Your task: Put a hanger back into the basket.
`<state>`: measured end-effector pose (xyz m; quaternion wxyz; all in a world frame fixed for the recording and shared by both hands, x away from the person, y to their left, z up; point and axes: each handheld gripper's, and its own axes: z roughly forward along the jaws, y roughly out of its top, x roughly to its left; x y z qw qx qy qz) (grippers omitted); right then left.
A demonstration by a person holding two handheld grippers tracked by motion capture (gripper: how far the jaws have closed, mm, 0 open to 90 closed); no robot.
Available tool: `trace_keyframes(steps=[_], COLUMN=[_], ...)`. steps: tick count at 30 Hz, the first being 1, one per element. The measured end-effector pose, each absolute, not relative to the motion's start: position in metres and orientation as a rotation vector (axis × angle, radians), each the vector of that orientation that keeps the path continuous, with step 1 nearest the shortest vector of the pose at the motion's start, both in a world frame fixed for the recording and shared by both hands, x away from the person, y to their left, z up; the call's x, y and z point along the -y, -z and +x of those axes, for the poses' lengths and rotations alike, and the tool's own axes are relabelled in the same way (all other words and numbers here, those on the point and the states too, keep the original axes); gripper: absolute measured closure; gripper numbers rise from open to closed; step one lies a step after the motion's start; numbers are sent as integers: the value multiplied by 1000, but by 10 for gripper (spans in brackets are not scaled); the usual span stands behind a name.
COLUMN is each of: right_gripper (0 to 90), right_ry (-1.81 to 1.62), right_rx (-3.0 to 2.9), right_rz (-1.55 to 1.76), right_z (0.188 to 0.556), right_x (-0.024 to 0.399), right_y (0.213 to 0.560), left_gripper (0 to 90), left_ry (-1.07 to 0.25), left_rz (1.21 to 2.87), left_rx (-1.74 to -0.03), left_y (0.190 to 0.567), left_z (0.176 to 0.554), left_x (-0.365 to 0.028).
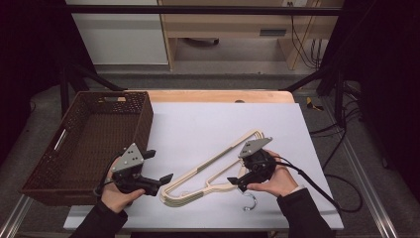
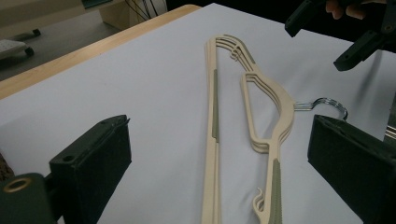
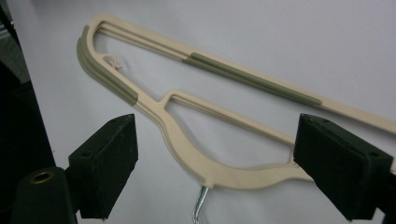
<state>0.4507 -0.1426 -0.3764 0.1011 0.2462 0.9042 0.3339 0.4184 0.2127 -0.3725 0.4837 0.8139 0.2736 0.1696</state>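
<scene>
Hangers [image 1: 208,171] are lying stacked on the white tabletop [image 1: 198,124], near the front edge, between the two grippers. I am counting about three cream hangers in the pile, their metal hooks [image 1: 249,203] pointing toward the person, though the exact number is hard to tell. The right gripper [image 1: 236,182] is hovering just over the neck of the pile, above the hooks; its jaws are standing wide on both sides of the neck, and the pads are not pressing on it. The left gripper [image 1: 161,182] is waiting at the near left corner of the pile, jaws also wide apart and holding nothing. I am judging this as the approach step before a grasp. The next move is calling for the right gripper to lower and close on the neck. Farther left, one brown basket [image 1: 84,144] is standing empty.
</scene>
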Motion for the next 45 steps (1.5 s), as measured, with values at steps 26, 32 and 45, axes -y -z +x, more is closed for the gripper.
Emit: trace_keyframes(steps=[26,32,45], right_gripper=[316,367,531], right_ry=[-568,-458,-323], right_rx=[-3011,-3062,-3091], right_rz=[509,480,309], right_z=[473,476,481], right_x=[96,91,83], right_y=[414,422,437], left_gripper=[54,54,55], left_ry=[-417,-421,-421], left_rz=[1992,1998,2004], left_rx=[-672,-670,-668], left_y=[375,375,375], left_z=[421,421,422], left_x=[-215,-215,-215])
